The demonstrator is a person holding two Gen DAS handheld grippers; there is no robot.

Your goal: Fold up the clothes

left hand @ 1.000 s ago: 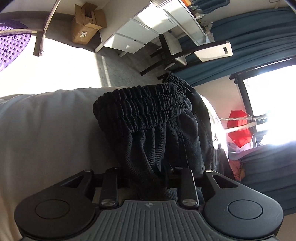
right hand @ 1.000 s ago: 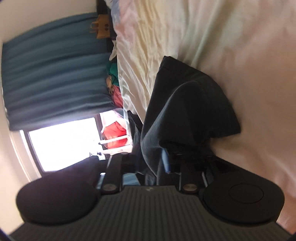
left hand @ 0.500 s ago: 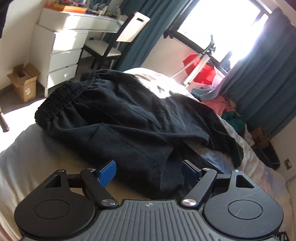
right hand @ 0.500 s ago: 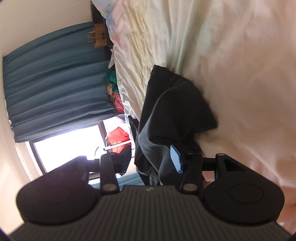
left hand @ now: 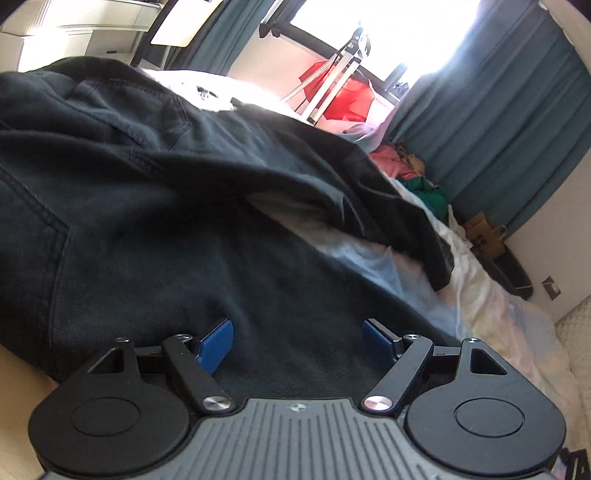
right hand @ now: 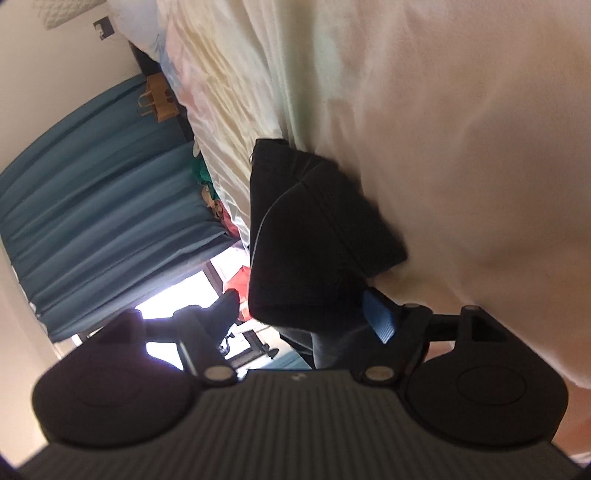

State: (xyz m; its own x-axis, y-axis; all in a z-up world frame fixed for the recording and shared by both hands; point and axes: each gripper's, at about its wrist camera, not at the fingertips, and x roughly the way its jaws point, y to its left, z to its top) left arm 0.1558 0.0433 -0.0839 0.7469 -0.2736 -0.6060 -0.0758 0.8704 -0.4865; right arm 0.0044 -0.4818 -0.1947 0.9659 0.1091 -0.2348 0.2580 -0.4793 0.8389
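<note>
Dark black shorts (left hand: 155, 206) lie spread on the pale bed sheet (left hand: 491, 302), filling the left and middle of the left wrist view. My left gripper (left hand: 297, 339) is open, its blue pads (left hand: 216, 345) low over the fabric, which lies between them ungripped. In the right wrist view one leg end of the shorts (right hand: 310, 229) lies folded over on the sheet (right hand: 461, 129). My right gripper (right hand: 303, 321) is open just behind that cloth, one blue pad (right hand: 378, 319) showing; the other finger is in shadow.
Teal curtains (left hand: 491, 110) hang at the bright window. A red cloth on a rack (left hand: 340, 96) and a heap of pink and green clothes (left hand: 410, 170) lie beyond the bed. A brown paper bag (left hand: 484, 234) stands by the wall. A white desk (left hand: 74, 22) is far left.
Both grippers opened and let go of the shorts, which now lie on the bed. The left gripper swung round and dropped low over the fabric. The right gripper drew back slightly.
</note>
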